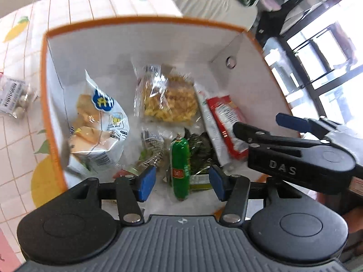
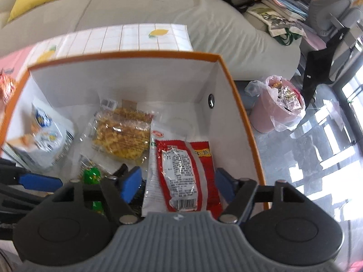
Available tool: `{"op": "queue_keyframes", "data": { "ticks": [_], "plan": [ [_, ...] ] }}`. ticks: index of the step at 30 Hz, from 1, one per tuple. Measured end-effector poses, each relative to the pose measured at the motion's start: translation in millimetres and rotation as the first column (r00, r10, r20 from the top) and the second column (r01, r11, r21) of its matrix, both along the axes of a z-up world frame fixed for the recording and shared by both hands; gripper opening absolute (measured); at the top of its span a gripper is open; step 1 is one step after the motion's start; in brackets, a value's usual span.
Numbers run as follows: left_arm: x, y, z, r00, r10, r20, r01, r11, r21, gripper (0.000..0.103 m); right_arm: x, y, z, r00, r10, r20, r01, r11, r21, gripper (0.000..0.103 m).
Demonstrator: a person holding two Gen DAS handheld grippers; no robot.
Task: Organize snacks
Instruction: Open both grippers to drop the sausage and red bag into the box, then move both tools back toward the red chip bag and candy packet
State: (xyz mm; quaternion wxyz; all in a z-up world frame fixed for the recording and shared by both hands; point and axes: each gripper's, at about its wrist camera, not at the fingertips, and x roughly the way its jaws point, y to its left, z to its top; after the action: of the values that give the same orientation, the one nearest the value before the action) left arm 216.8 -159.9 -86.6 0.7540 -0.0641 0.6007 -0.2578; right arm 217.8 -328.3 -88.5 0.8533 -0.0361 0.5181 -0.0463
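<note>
The snacks already lie inside the orange-rimmed box (image 1: 145, 21), which fills the middle of both views: a green sausage stick (image 1: 180, 170) near the lower centre of the left wrist view, a clear bag of yellow crisps (image 1: 169, 99) above it, a white and blue packet (image 1: 99, 117) leaning at the left wall, and a red sachet (image 2: 185, 176) on a white pouch at the right wall. The left hand-held gripper (image 1: 179, 182) is released, its blue pads standing either side of the sausage without pressing it; the right hand-held gripper (image 2: 179, 185) is likewise released, straddling the red sachet with gaps on both sides. The likely trouble is a pad snagging a wrapper as either gripper lifts, dragging a snack askew, or the two grippers, close together at the box's lower right, knocking each other. A small packet (image 1: 13, 95) on the surface at far left remains outside
</note>
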Motion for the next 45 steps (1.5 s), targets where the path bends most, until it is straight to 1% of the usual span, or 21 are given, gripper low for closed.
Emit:
{"op": "queue_keyframes", "data": {
  "ticks": [3, 6, 9, 10, 14, 16, 20, 23, 25, 29, 31, 33, 36, 37, 38, 42, 45],
  "plan": [
    [-7.9, 8.4, 19.1, 0.997, 0.005, 0.078, -0.005, 1.0, -0.005, 0.063, -7.5, 4.3, 10.4, 0.999, -0.034, 0.042, 0.034, 0.999, 0.011, 0.08],
    [-19.9, 20.9, 39.4, 0.983, 0.004, 0.183, -0.003, 1.0, -0.008, 0.063, -17.4, 11.0, 22.2, 0.993, -0.069, 0.099, 0.064, 0.997, 0.052, 0.082],
    [-35.1, 35.6, 55.8, 0.957, 0.005, 0.29, -0.006, 1.0, 0.004, 0.063, -28.8, 21.5, 31.9, 0.984, -0.092, 0.153, 0.081, 0.993, 0.081, 0.083],
    [-41.0, 42.2, 60.1, 0.945, 0.012, 0.328, -0.018, 1.0, 0.016, 0.063, -32.8, 25.5, 34.1, 0.98, -0.099, 0.172, 0.085, 0.993, 0.087, 0.083],
    [-59.5, 59.9, 67.0, 0.899, 0.028, 0.438, -0.067, 0.995, 0.075, 0.063, -47.6, 42.1, 39.7, 0.966, -0.122, 0.229, 0.098, 0.989, 0.113, 0.083],
    [-67.7, 72.1, 69.8, 0.876, 0.033, 0.48, -0.092, 0.991, 0.101, 0.063, -54.7, 53.7, 41.7, 0.961, -0.109, 0.256, 0.083, 0.99, 0.112, 0.083],
    [-77.3, 96.6, 72.4, 0.846, 0.044, 0.531, -0.125, 0.985, 0.117, 0.063, -65.0, 80.1, 45.7, 0.951, -0.072, 0.3, 0.038, 0.992, 0.117, 0.083],
    [-81.8, 118.3, 72.5, 0.814, 0.071, 0.577, -0.194, 0.969, 0.154, 0.063, -66.8, 100.1, 46.0, 0.951, -0.045, 0.306, 0.003, 0.991, 0.135, 0.083],
    [-82.2, 133.4, 72.3, 0.801, 0.087, 0.592, -0.23, 0.958, 0.169, 0.063, -65.5, 115.9, 44.5, 0.952, -0.018, 0.305, -0.027, 0.99, 0.14, 0.083],
    [-81.1, 169.2, 70.0, 0.801, 0.144, 0.581, -0.278, 0.949, 0.148, 0.063, -60.7, 152.3, 40.2, 0.95, 0.053, 0.309, -0.097, 0.987, 0.129, 0.082],
    [-78.1, 185.1, 67.3, 0.8, 0.169, 0.576, -0.306, 0.94, 0.148, 0.064, -56.4, 169.1, 38.8, 0.946, 0.087, 0.313, -0.13, 0.984, 0.12, 0.082],
    [-76.0, 197.0, 63.8, 0.801, 0.174, 0.572, -0.316, 0.935, 0.159, 0.064, -51.9, 185.3, 39.0, 0.939, 0.122, 0.322, -0.165, 0.98, 0.109, 0.082],
    [-73.0, 215.2, 59.3, 0.804, 0.175, 0.569, -0.312, 0.938, 0.152, 0.065, -43.6, 207.7, 39.7, 0.924, 0.183, 0.335, -0.223, 0.971, 0.087, 0.081],
    [-71.1, 221.4, 57.8, 0.804, 0.181, 0.566, -0.316, 0.937, 0.15, 0.068, -40.3, 215.9, 39.1, 0.918, 0.207, 0.337, -0.246, 0.966, 0.078, 0.077],
    [-69.4, 227.7, 55.3, 0.805, 0.188, 0.562, -0.321, 0.935, 0.147, 0.07, -37.0, 222.2, 38.3, 0.914, 0.224, 0.338, -0.262, 0.962, 0.071, 0.076],
    [-59.9, 244.5, 45.3, 0.815, 0.184, 0.549, -0.319, 0.934, 0.161, 0.071, -22.0, 251.1, 30.0, 0.903, 0.285, 0.323, -0.316, 0.947, 0.049, 0.073],
    [-52.7, 255.2, 36.7, 0.82, 0.184, 0.542, -0.32, 0.932, 0.168, 0.071, -9.8, 267.3, 21.3, 0.895, 0.325, 0.307, -0.352, 0.935, 0.035, 0.073]
  ]
}}
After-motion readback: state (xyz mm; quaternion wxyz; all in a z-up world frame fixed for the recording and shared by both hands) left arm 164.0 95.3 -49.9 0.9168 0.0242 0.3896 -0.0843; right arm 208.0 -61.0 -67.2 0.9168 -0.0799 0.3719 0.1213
